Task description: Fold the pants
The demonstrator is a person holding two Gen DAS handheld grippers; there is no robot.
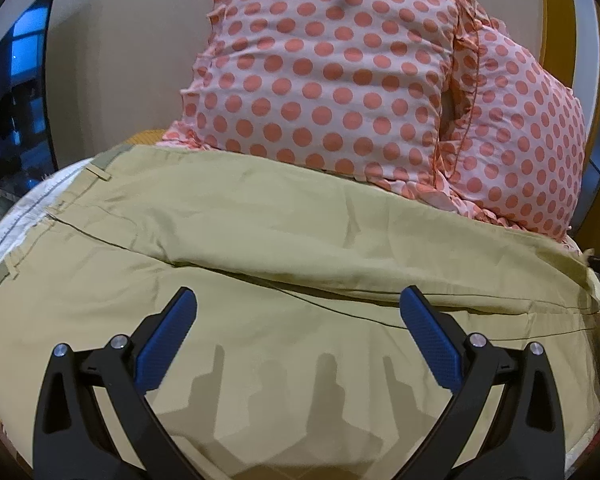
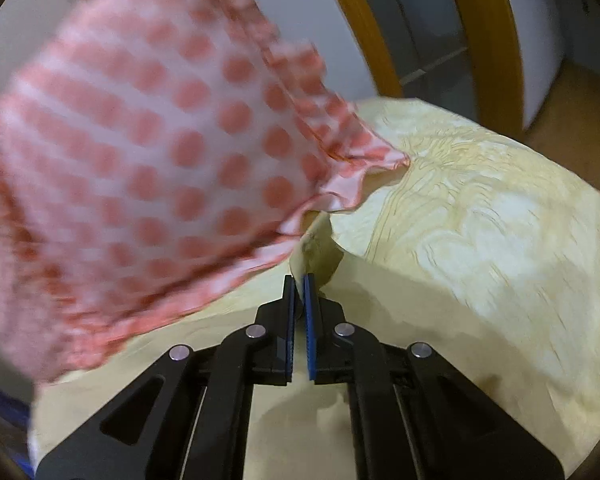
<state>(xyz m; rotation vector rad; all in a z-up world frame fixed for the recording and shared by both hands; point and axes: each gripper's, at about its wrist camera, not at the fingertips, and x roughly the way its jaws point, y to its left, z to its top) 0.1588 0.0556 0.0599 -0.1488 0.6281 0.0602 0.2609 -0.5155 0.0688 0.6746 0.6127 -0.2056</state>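
Two grippers we hold: our left gripper (image 1: 298,306) hovers spread wide above the khaki pants (image 1: 280,232), while our right gripper (image 2: 299,284) pinches a fold of the pants (image 2: 316,248). They lie spread flat just before the polka-dot pillows (image 1: 332,64).

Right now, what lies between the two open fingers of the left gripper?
Only khaki pants fabric with finger shadows shows inside the left gripper; left wrist view.

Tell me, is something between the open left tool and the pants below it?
Nothing visible. The left tool hangs open right over the khaki pants. The polka-dot pillows lie behind, along the pants' far edge.
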